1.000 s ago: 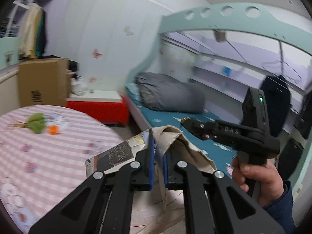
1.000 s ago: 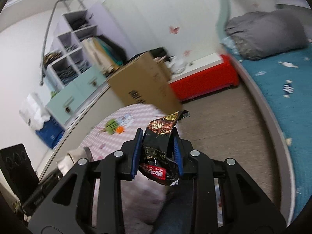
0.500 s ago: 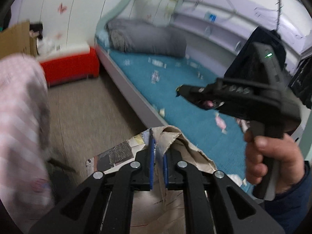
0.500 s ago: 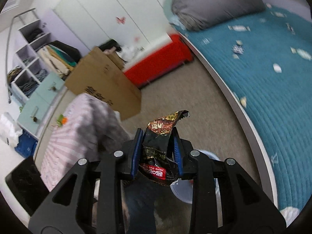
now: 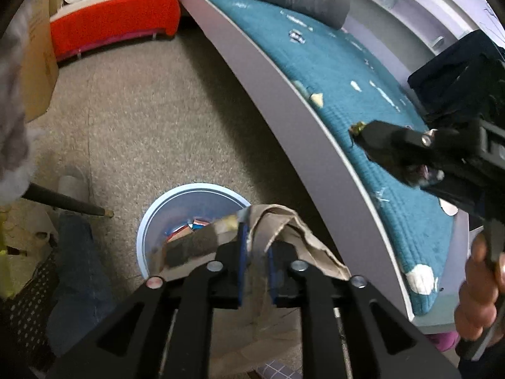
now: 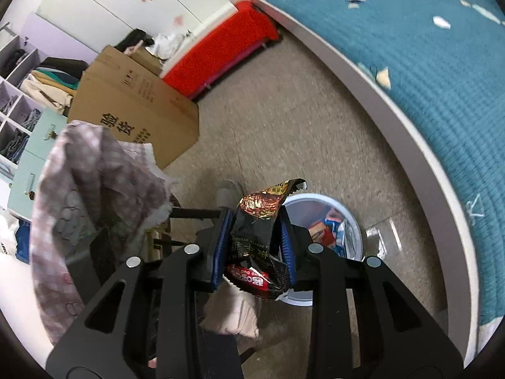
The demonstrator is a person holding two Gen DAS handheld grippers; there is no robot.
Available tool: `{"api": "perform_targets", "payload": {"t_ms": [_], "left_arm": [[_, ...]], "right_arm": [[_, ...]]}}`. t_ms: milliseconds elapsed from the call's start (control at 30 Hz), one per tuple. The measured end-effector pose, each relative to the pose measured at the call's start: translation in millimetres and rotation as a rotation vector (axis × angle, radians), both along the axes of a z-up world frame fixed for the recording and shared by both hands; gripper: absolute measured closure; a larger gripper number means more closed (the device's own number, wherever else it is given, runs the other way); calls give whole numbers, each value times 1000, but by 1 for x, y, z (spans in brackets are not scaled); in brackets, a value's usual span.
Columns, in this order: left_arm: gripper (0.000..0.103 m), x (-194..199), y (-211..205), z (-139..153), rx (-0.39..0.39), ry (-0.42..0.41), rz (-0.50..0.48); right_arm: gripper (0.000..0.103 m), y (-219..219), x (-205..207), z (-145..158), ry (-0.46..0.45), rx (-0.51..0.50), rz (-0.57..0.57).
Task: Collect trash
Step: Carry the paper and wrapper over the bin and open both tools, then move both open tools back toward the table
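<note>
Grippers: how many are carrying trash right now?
2. The left gripper has a crumpled brown paper wrapper between its pads; the right gripper grips a black snack packet. Both above the bin.

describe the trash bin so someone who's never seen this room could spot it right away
Start at the long bed with the teal quilted cover and follow its pale curved edge down to the speckled beige carpet. There, between the bed and the pink checked tablecloth, stands the trash bin: the only round, pale blue tub on the floor, open-topped, with colourful wrappers inside.
</note>
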State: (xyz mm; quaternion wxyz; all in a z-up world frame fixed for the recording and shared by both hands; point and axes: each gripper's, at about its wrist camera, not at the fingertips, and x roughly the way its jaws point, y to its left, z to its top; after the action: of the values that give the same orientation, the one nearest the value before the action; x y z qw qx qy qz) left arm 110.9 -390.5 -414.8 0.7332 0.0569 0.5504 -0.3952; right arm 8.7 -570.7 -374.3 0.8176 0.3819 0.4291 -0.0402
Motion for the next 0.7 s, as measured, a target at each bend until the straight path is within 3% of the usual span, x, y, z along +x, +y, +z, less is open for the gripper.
{"api": "perform_targets", "payload": {"t_ms": [33, 133, 200, 400, 433, 500, 567, 633, 700], "left_arm": [[63, 4, -3, -9, 18, 16, 0], [29, 17, -1, -29, 48, 62, 45], [21, 23, 4, -37, 79, 89, 85], [17, 34, 32, -40, 209, 81, 186], [16, 34, 37, -37, 221, 69, 206], [15, 36, 46, -31, 231, 55, 231], [14, 38, 55, -26, 221, 44, 254], [12, 36, 59, -19, 219, 29, 266], [8, 33, 58, -14, 216, -2, 264]], "right_arm": [[74, 1, 2, -5, 10, 3, 1], [74, 3, 14, -27, 50, 28, 2], [74, 5, 20, -43, 79, 51, 2], [69, 21, 41, -92, 160, 118, 30], [45, 25, 45, -104, 189, 131, 35], [20, 29, 49, -114, 224, 137, 27], [19, 30, 47, -116, 233, 127, 15], [8, 30, 42, -112, 231, 120, -7], [6, 30, 37, -102, 221, 96, -25]]}}
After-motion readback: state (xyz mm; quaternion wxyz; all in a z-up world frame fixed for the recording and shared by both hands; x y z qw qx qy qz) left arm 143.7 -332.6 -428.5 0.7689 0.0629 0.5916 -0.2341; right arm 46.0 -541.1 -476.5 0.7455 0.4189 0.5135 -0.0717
